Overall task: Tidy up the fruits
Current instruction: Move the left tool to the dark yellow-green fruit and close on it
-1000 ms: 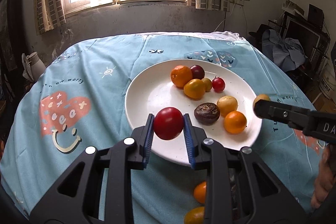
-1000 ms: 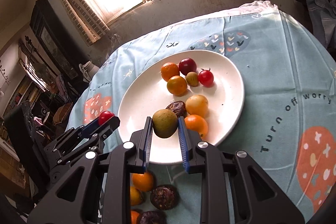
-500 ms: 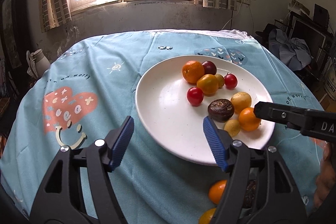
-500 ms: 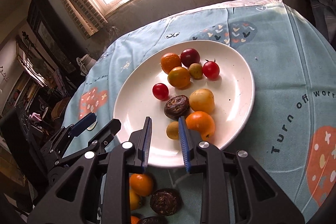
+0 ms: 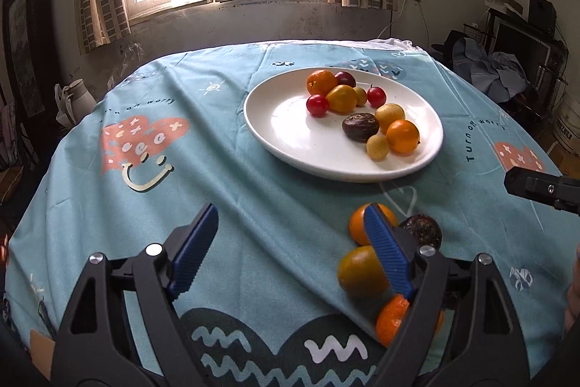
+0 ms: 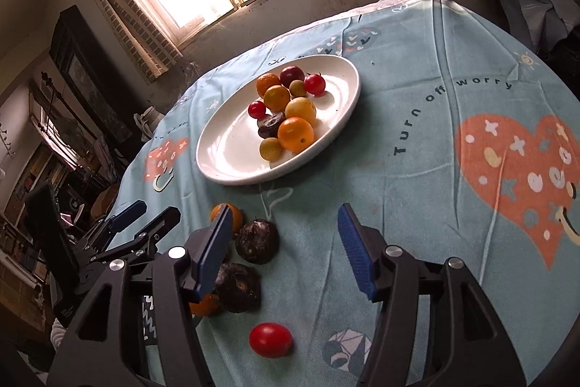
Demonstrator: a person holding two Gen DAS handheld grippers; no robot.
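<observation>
While the counter (image 5: pixel 253 242) under its blue cloth is carrying everything, I am judging the step in hand to be fetching the next loose fruit for the white plate (image 5: pixel 290 147), which is sitting toward the far side and already holding a cluster of small fruits on its right half. I am holding my left tongs (image 5: pixel 293 252) wide apart and empty above the near cloth, and my right tongs (image 6: pixel 284 249) are likewise spread with nothing between them. The loose pile is lying near me: an orange (image 6: pixel 233 214), two dark wrinkled fruits (image 6: pixel 257 242), a yellowish fruit (image 5: pixel 360 272) just inside my left tongs' right finger, and a red tomato (image 6: pixel 270 340) sitting apart, close to the near edge. I am thinking the tomato is the cleanest pick for the right tongs, since nothing is touching it; I am planning to straddle it squarely and close gently, as round, smooth fruit is likely to roll or squirt out.
</observation>
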